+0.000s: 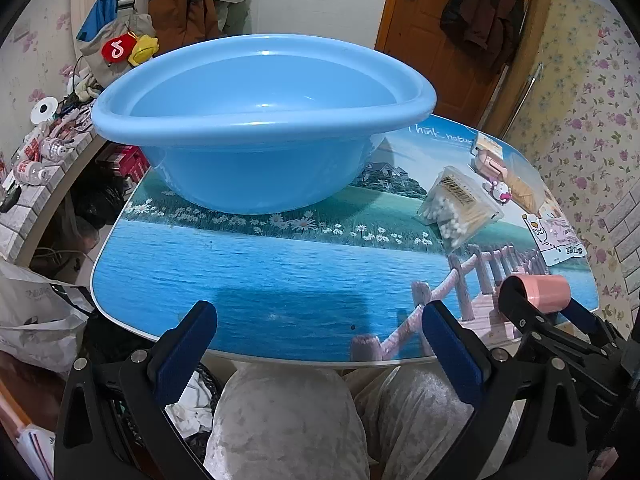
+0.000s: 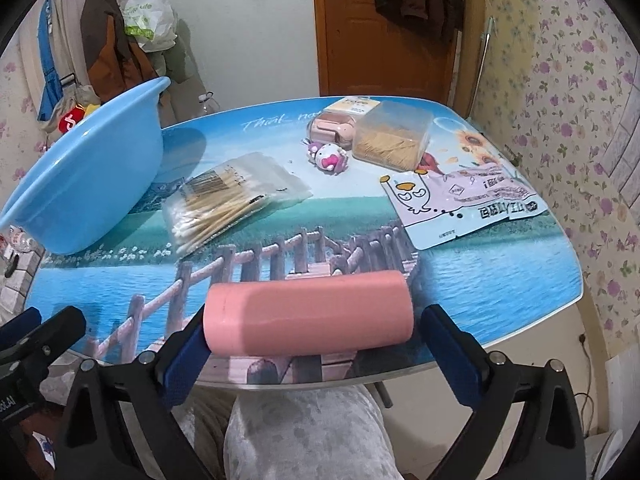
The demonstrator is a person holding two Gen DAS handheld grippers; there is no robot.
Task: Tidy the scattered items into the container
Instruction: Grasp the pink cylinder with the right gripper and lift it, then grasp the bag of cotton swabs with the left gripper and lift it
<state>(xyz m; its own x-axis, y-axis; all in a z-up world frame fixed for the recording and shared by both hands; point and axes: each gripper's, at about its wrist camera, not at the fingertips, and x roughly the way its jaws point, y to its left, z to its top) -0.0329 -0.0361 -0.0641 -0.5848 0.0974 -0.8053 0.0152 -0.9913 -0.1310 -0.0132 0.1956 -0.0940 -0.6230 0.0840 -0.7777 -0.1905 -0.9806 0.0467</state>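
Note:
An empty light-blue basin (image 1: 260, 128) (image 2: 80, 172) stands on the far left of the picture-printed table (image 1: 260, 272). A pink cylinder (image 2: 308, 316) (image 1: 548, 294) lies crosswise near the front edge. My right gripper (image 2: 316, 320) (image 1: 548, 300) is open and straddles it, left pad at its end, with a small gap at the right pad. A bag of cotton swabs (image 2: 228, 200) (image 1: 456, 204), a cat figurine (image 2: 330, 156), a pink case (image 2: 332, 126), a clear toothpick box (image 2: 394, 136) and a flat printed packet (image 2: 460, 204) lie scattered. My left gripper (image 1: 318, 312) hangs open and empty at the front edge.
The person's knees (image 1: 288, 420) sit under the table's front edge. A cluttered ledge with bottles (image 1: 36, 160) runs along the left. Coats and bags hang on the back wall beside a wooden door (image 2: 384, 28). Flowered wallpaper closes in the right side.

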